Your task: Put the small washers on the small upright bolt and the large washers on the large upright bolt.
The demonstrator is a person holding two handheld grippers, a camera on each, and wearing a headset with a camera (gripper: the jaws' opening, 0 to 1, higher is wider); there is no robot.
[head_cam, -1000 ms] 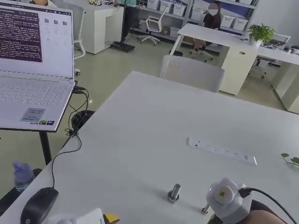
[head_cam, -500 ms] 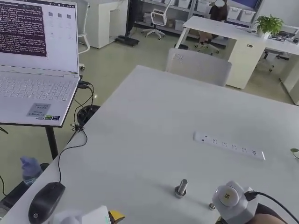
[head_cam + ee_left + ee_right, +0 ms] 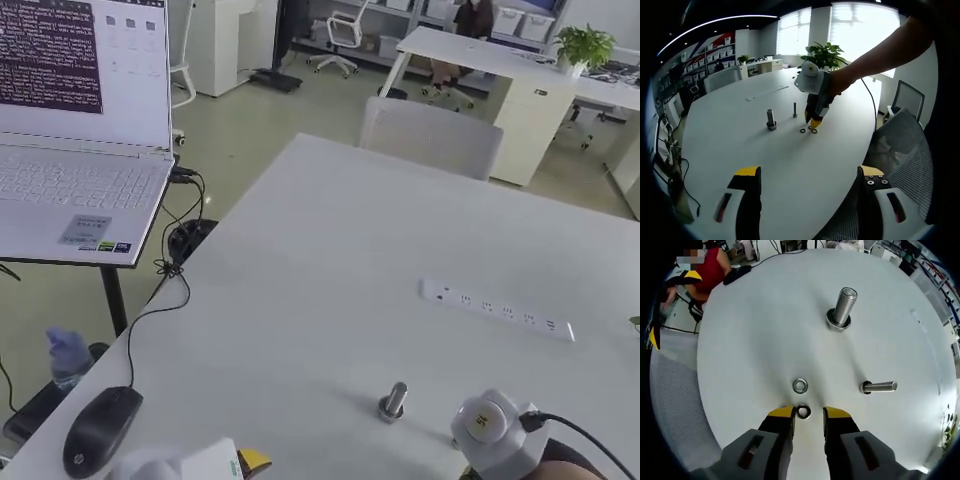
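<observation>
Right gripper view looks along the right tongs [image 3: 808,414], whose yellow-tipped jaws stand parted on either side of a washer [image 3: 803,411] lying flat on the white worktop [image 3: 750,330]. The jaws straddle the ring without pinching it, so I judge this to be the approach to a pick, lined up so that closing would catch it across its rim. A second washer [image 3: 800,386] lies just beyond, apart from the first. Whether either is the small or the large kind I cannot tell. The large bolt [image 3: 842,306] stands on its head farther off and the small bolt [image 3: 880,386] nearer, to one side. Both have threads pointing up so a ring can be dropped over them, and these two washers are not yet on either. In the left gripper view the left tongs [image 3: 807,187] gape wide and empty, held well back from the bolts, probably to leave the other hand room. The head view places the large bolt near the worktop's close edge.
</observation>
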